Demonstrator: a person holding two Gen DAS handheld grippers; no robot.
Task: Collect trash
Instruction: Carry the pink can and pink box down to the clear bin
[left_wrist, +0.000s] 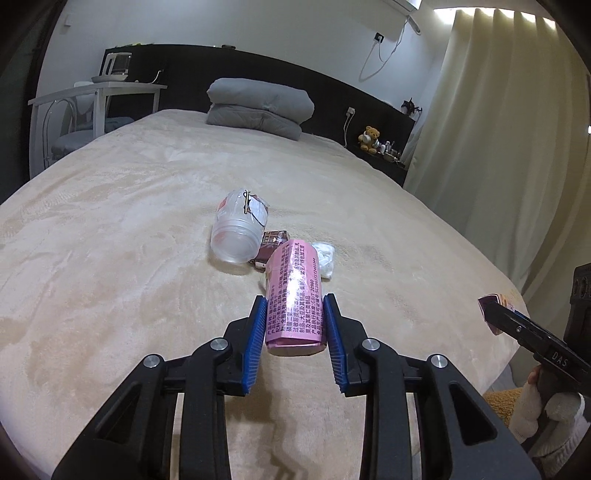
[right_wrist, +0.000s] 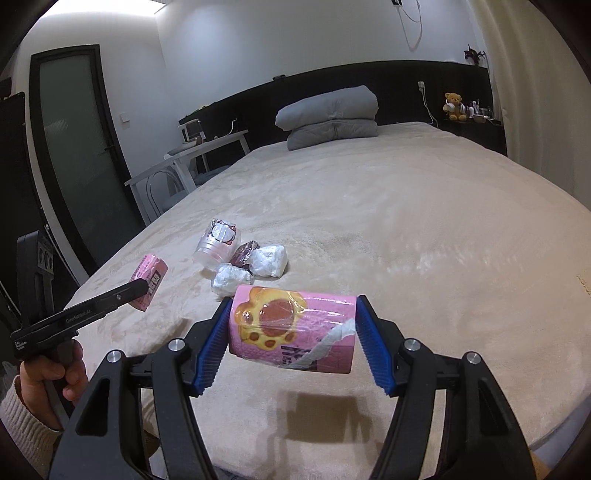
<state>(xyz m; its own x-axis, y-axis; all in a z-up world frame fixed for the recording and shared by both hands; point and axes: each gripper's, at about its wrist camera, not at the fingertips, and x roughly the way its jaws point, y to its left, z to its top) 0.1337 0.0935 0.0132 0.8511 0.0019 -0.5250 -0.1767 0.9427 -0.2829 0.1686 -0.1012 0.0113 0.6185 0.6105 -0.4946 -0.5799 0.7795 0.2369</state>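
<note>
My left gripper (left_wrist: 295, 298) is shut on a pink snack packet (left_wrist: 291, 266), held lengthwise between the blue pads. It shows at the left of the right wrist view as left gripper (right_wrist: 144, 291) with its packet (right_wrist: 149, 275). My right gripper (right_wrist: 294, 302) is shut across a pink paw-print packet (right_wrist: 291, 328), which is held clear above the bed. On the beige bed (left_wrist: 110, 221) lie a clear plastic cup (left_wrist: 236, 229) on its side, a brown wrapper (left_wrist: 271, 245) and crumpled white tissue (left_wrist: 325, 258). The right wrist view shows two tissue wads (right_wrist: 269, 260) beside the cup (right_wrist: 216, 242).
A folded grey duvet (left_wrist: 258, 107) lies at the head of the bed against a black headboard. A white desk (left_wrist: 99, 92) and chair stand at the left, a teddy bear (left_wrist: 369, 138) on a shelf and a curtain (left_wrist: 498, 129) at the right. A dark door (right_wrist: 74, 147) is far left.
</note>
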